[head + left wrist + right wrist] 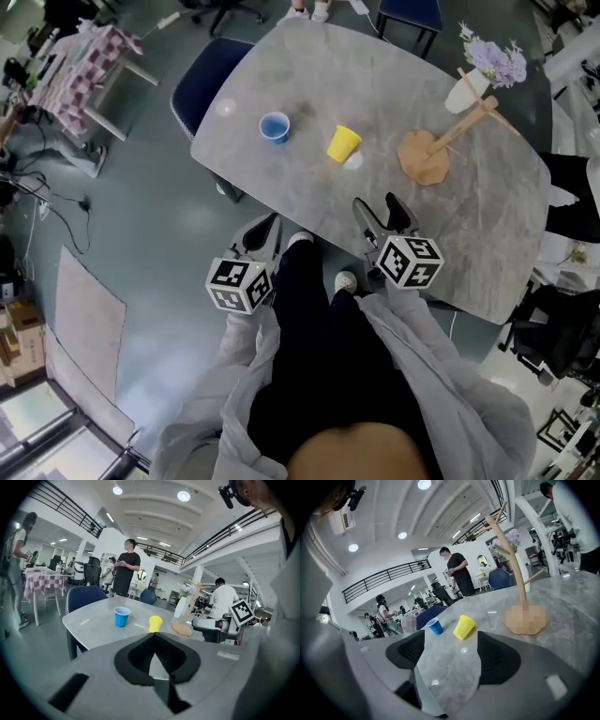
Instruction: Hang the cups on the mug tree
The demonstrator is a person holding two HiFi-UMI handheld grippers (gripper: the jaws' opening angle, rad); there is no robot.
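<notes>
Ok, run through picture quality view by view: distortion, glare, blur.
Head view: sharp, evenly lit, soft lamp glints on the table beside the yellow cup. Left gripper view: heavy fisheye, black corners, ceiling lamps blown out. Right gripper view: same fisheye, glints on the table, mug tree base pixelated.

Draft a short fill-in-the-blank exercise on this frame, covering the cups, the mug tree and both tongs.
1. The blue cup sits farther from the mug tree than the ___ cup.
2. Both cups rest on the ___; nothing hangs on the mug tree.
3. The right tongs stand ___, with nothing between them.
4. The left tongs are ___, also with nothing in them.

Missing words: yellow; table; open; shut.
</notes>
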